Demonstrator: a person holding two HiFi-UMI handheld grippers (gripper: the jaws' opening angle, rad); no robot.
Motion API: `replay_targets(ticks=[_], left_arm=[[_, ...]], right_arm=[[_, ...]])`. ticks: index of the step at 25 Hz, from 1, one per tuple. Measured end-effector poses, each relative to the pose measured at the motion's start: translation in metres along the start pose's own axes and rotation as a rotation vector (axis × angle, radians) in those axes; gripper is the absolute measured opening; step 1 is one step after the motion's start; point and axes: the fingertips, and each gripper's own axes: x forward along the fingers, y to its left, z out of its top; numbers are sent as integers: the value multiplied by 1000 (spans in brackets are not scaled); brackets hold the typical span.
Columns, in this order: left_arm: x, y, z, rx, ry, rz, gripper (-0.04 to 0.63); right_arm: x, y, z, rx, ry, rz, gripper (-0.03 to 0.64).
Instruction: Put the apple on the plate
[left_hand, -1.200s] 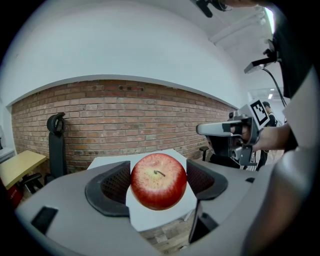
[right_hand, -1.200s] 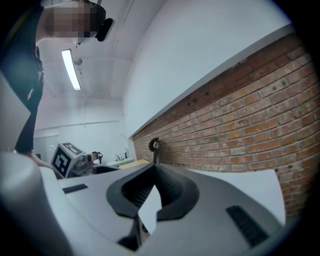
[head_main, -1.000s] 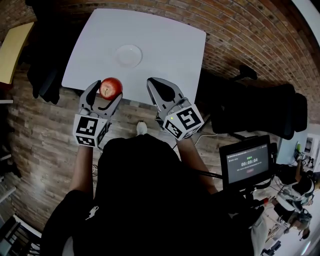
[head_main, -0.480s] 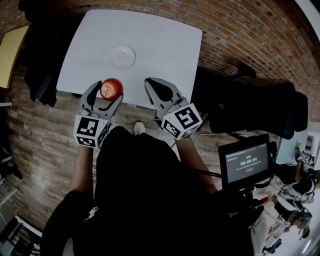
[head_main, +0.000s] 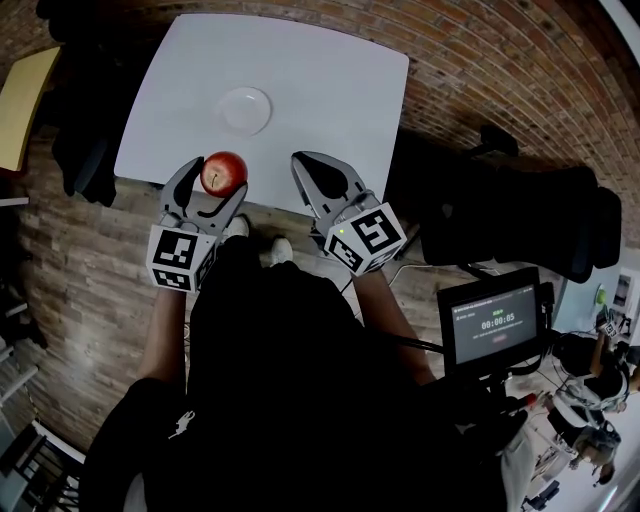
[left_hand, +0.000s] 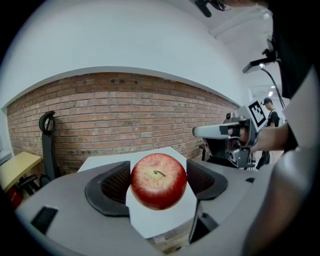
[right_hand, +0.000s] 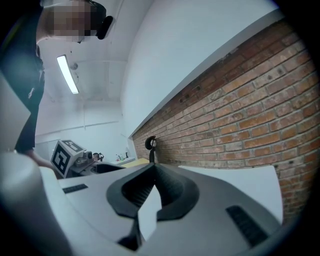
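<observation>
White worktop (head_main: 330, 90) in front of me. Right gripper (head_main: 308, 170) is at its near edge, fingers pinched together, empty. Left gripper (head_main: 215, 182) is just beside it. Plate (head_main: 245, 110) sits further in. Apple (head_main: 223, 172) is clamped in the left fingers, spread wide, over the near edge, short of the plate.

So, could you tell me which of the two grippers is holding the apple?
The left gripper: the apple is clamped between its jaws, while the right gripper has its jaws together on nothing.
</observation>
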Motion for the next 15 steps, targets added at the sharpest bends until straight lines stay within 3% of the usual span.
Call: replay_targets(ticks=[15], left_arm=[[30,30,8,16,-6,-42,354]], right_arm=[[27,-21,3,2,-5,-46,4]])
